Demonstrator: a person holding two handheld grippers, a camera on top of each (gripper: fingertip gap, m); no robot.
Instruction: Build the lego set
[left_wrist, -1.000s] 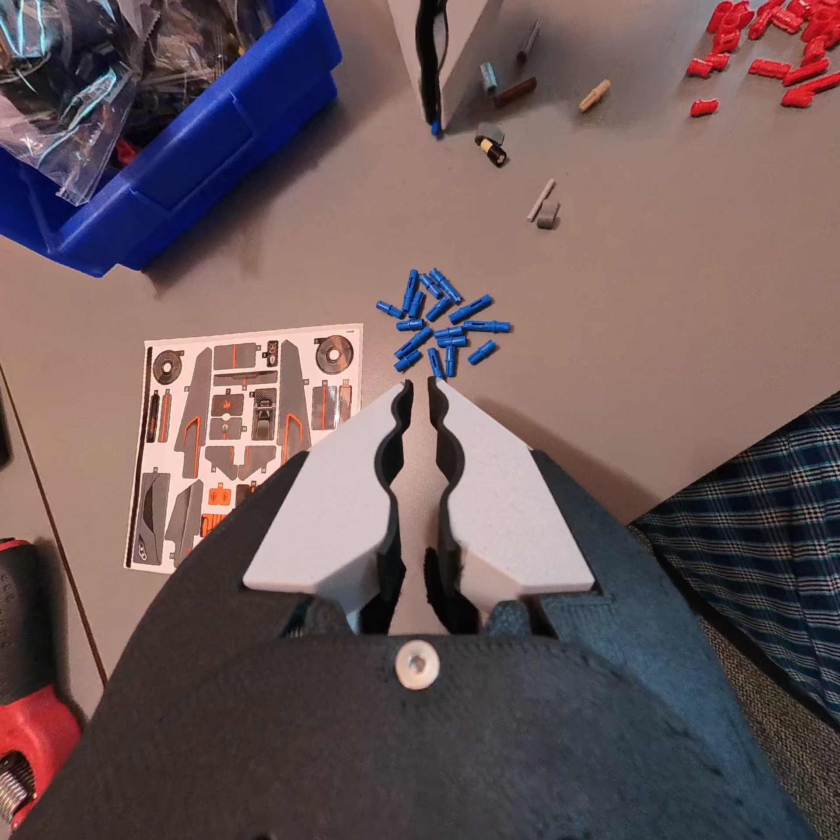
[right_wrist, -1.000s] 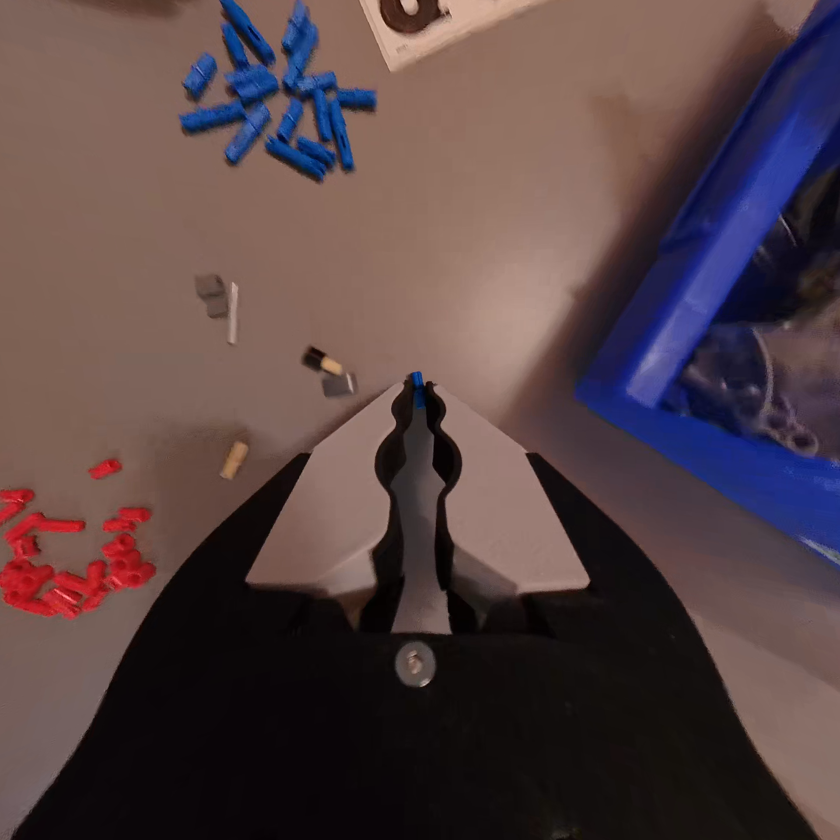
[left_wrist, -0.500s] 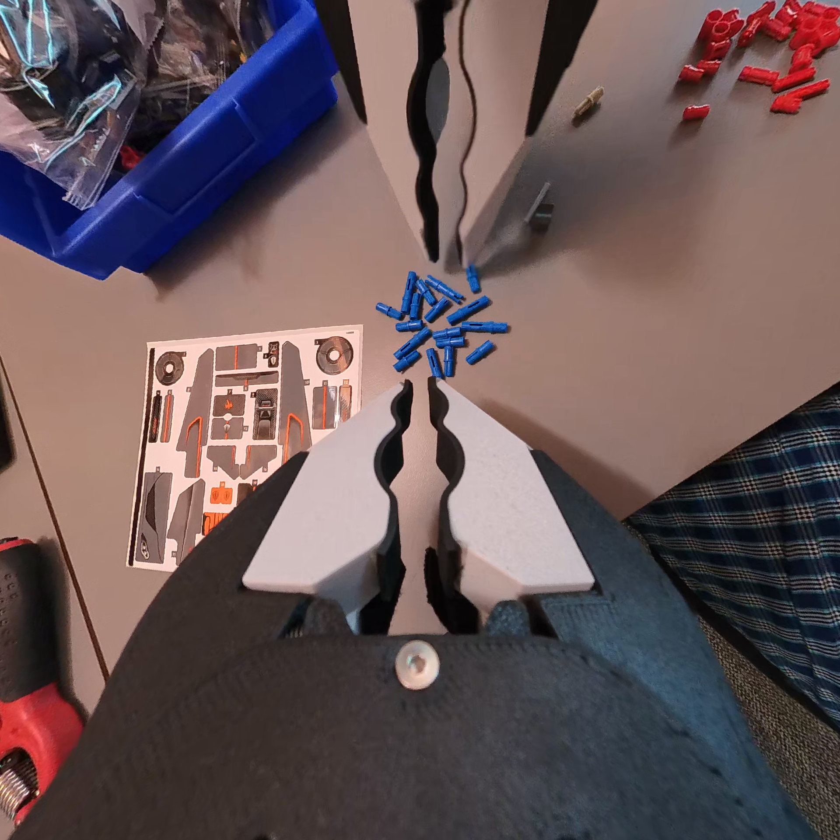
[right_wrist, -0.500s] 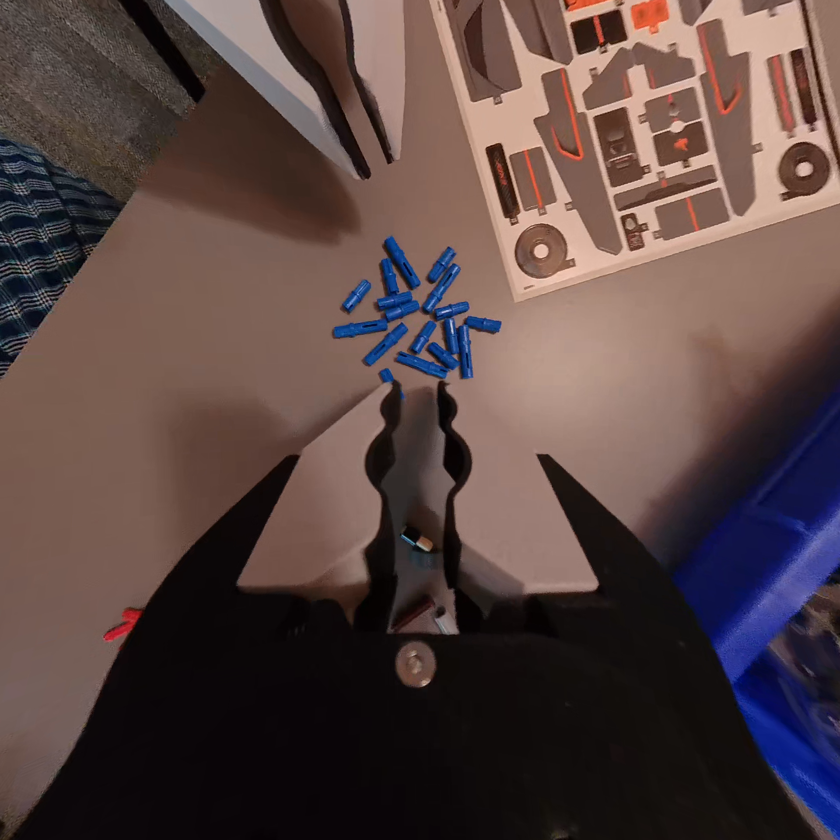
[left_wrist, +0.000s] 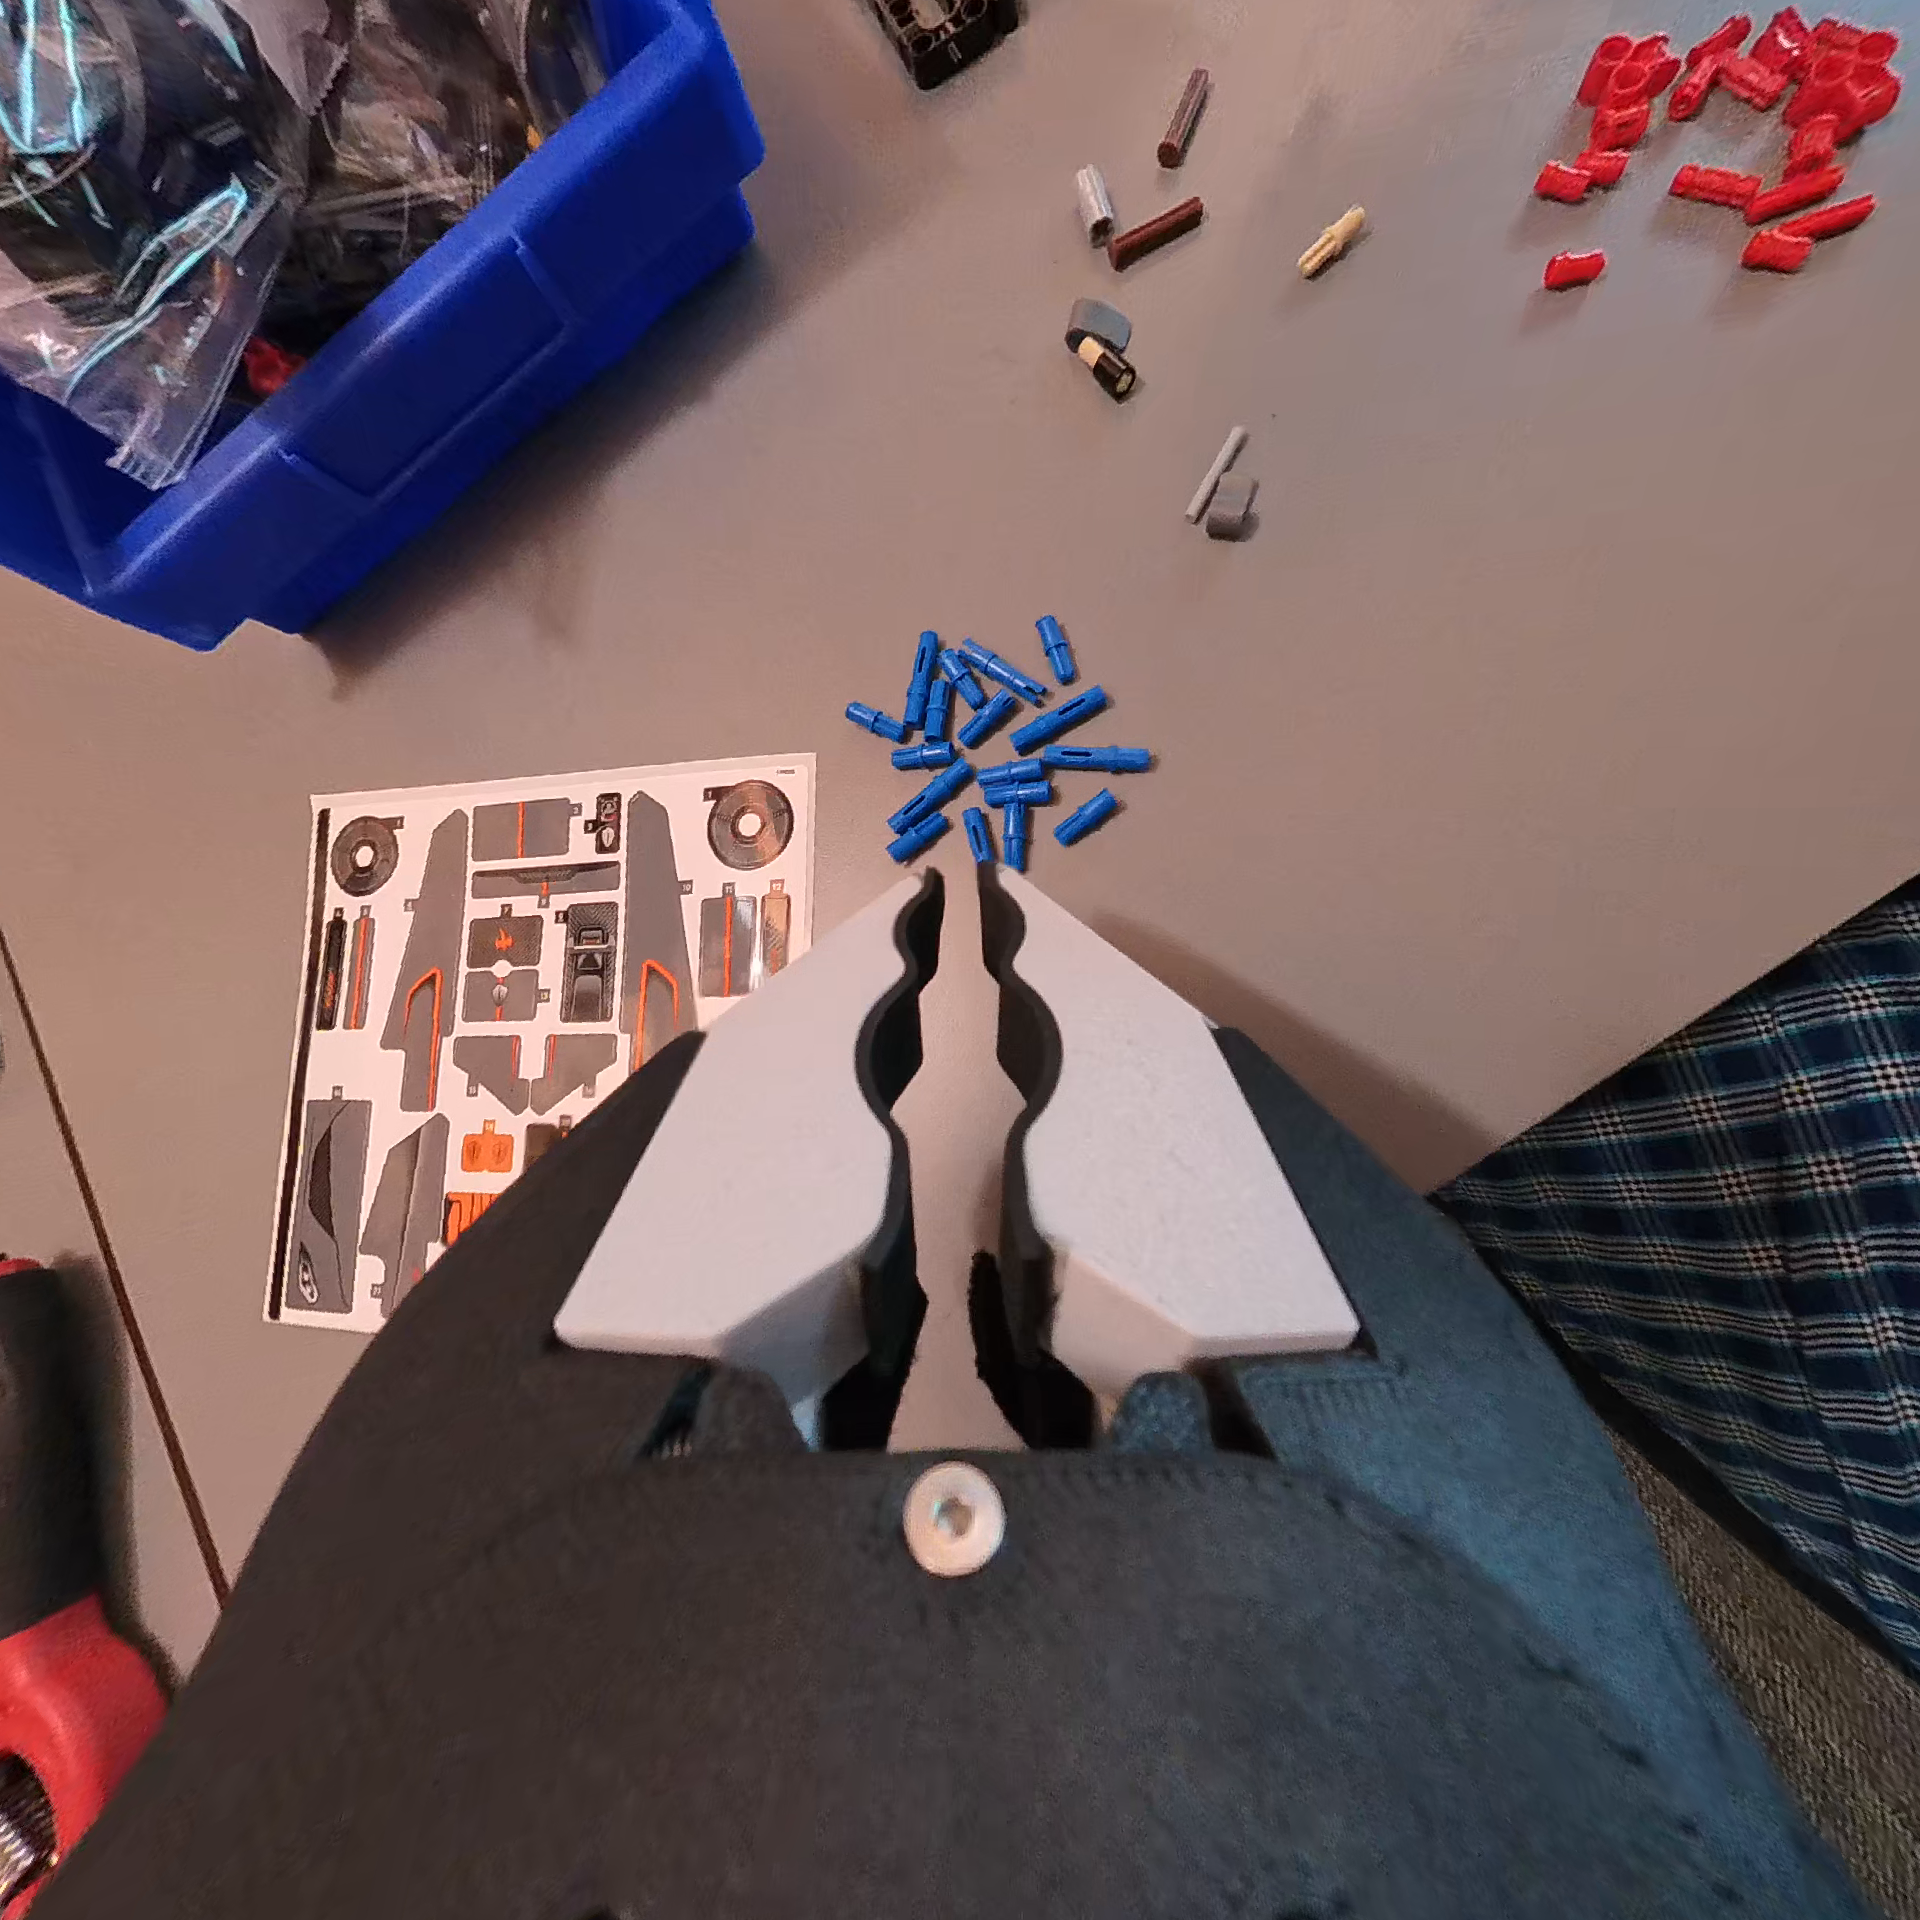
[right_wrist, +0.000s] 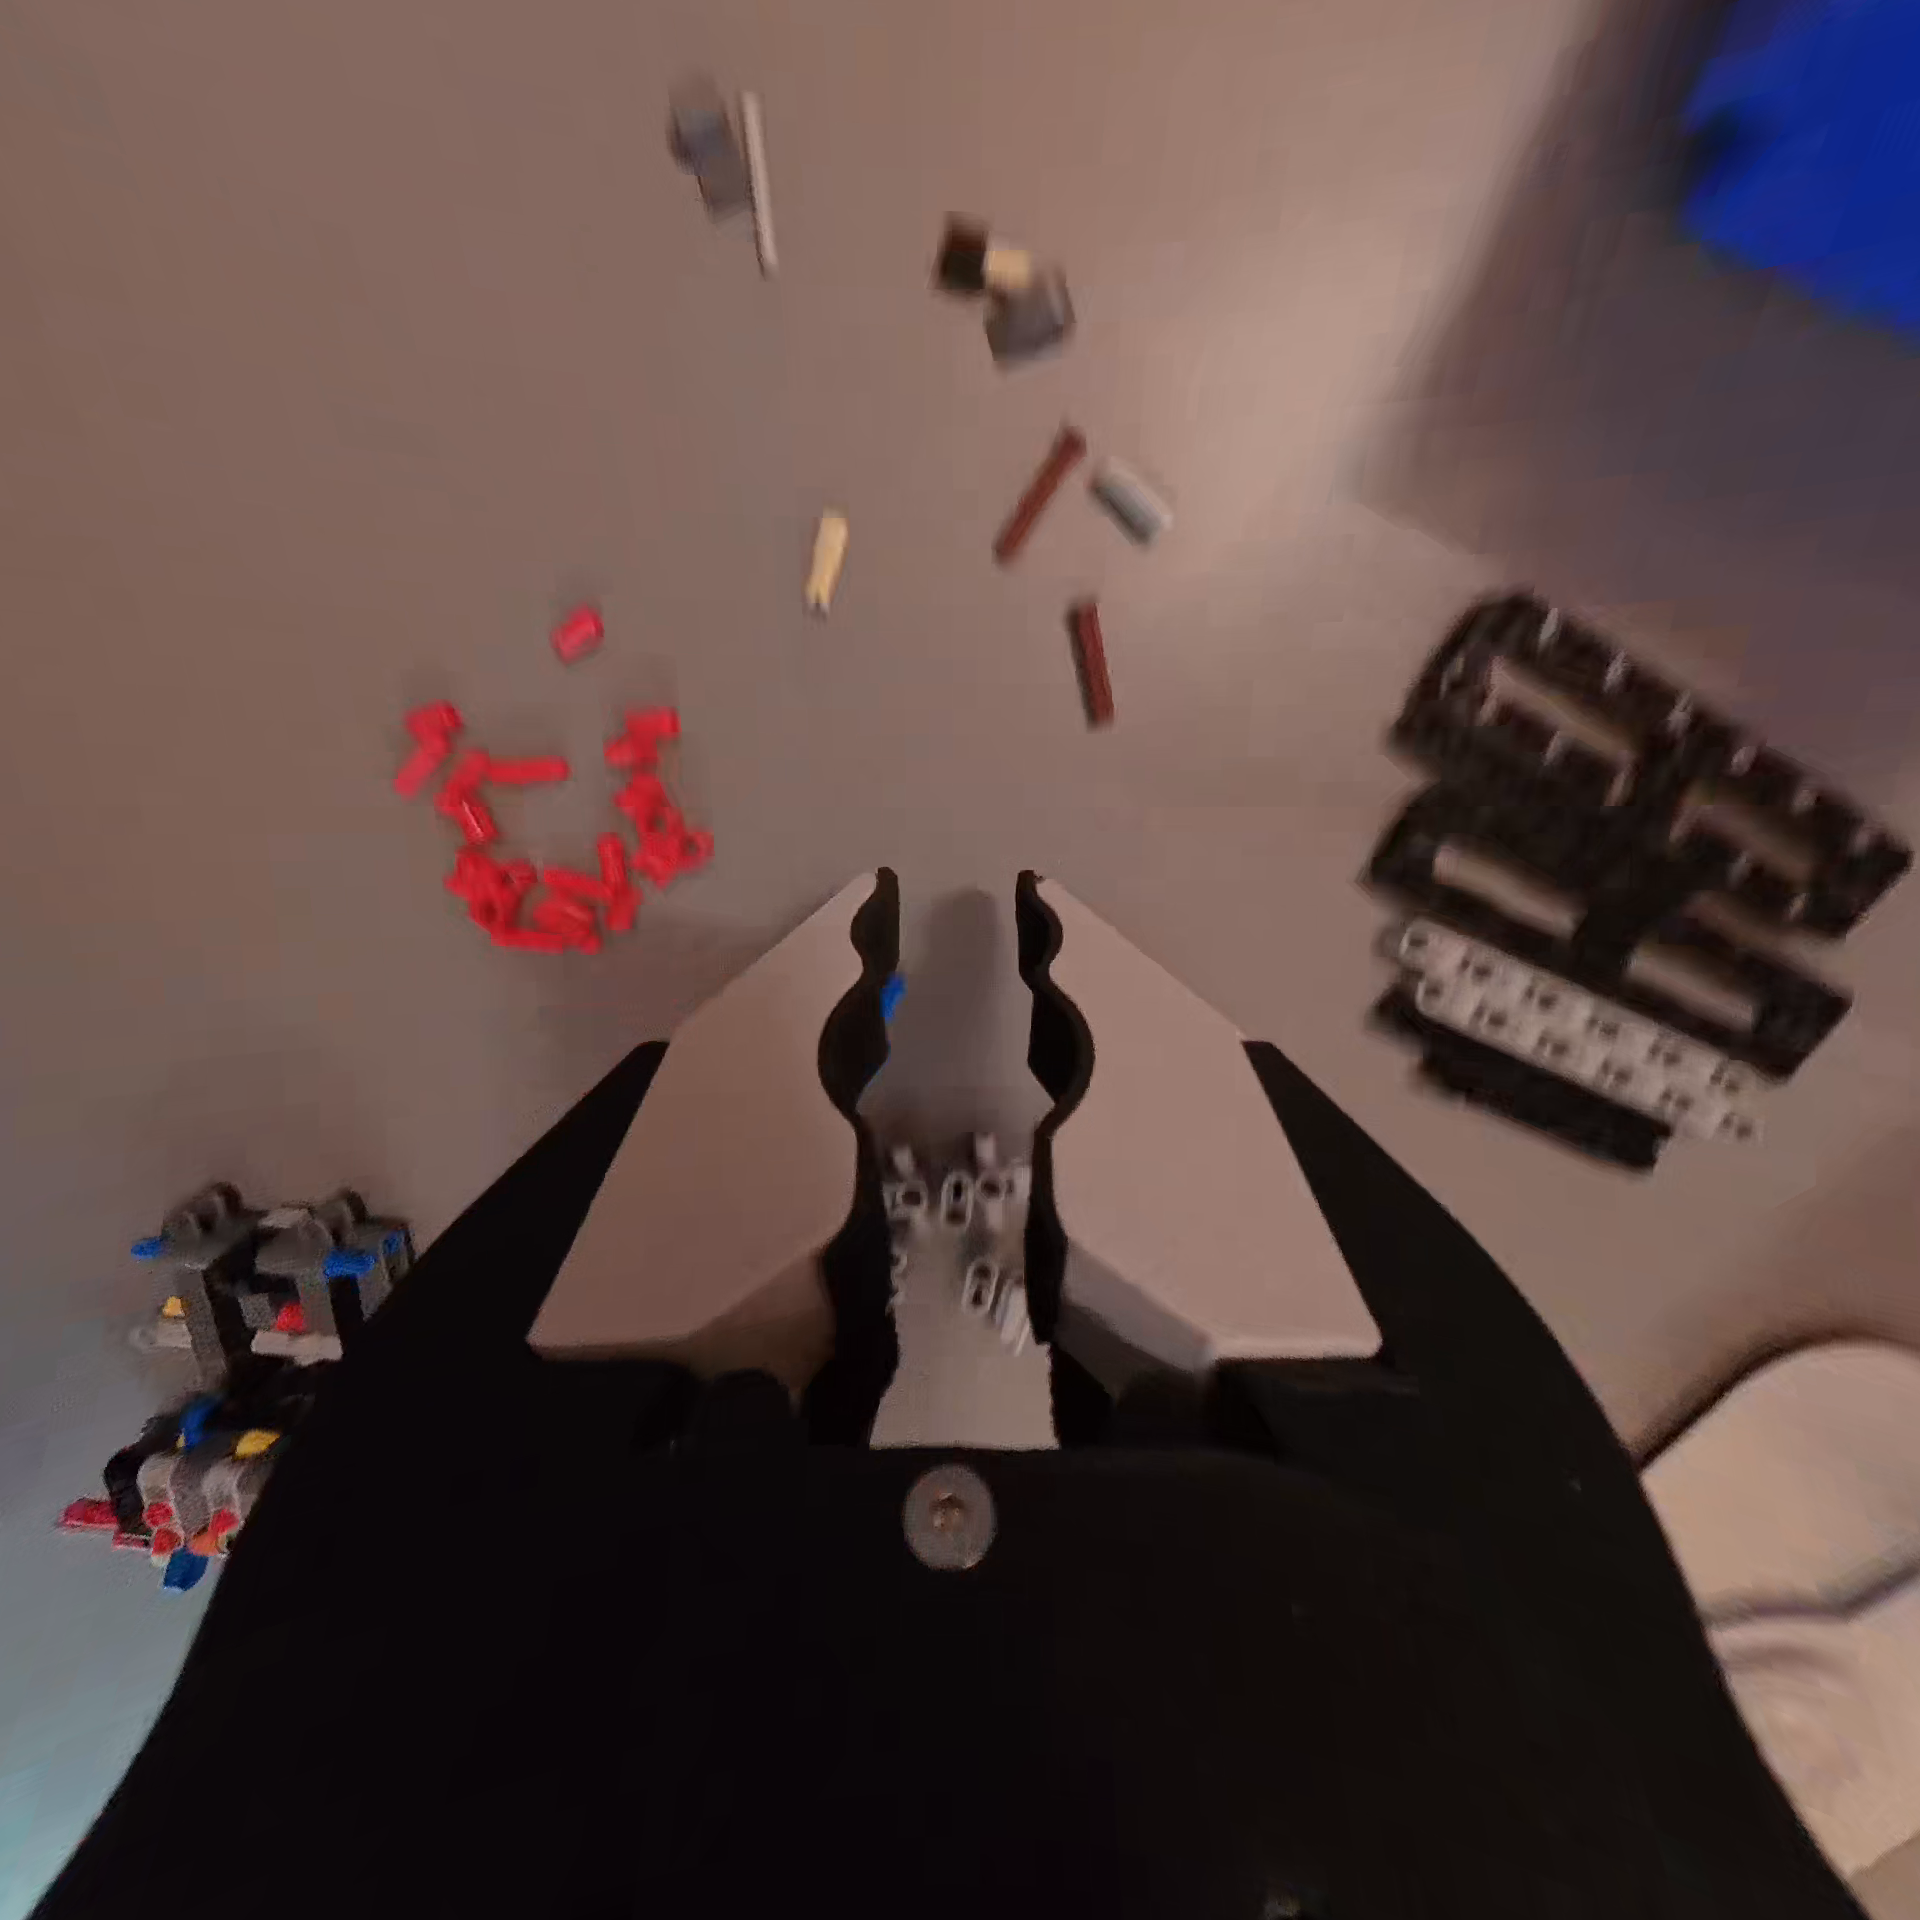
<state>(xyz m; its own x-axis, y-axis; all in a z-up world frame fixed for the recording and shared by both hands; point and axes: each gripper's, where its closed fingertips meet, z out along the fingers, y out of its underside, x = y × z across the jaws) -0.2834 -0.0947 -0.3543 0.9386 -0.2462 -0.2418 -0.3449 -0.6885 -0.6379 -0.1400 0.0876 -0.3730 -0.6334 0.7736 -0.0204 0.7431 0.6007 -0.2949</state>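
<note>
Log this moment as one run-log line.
left gripper: narrowly open, empty, poised beside blue pins | right gripper: open, view blurred, over grey table near red pieces

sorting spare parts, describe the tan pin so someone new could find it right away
Start at the blue bin in the table's upper left corner in the left wrist view, then look right, toward the pile of red pieces. Between them lies a loose scatter of small parts; the tan pin lies alone at its right edge. It is the only pale cream piece there; its neighbours are brown, grey or black.
</note>
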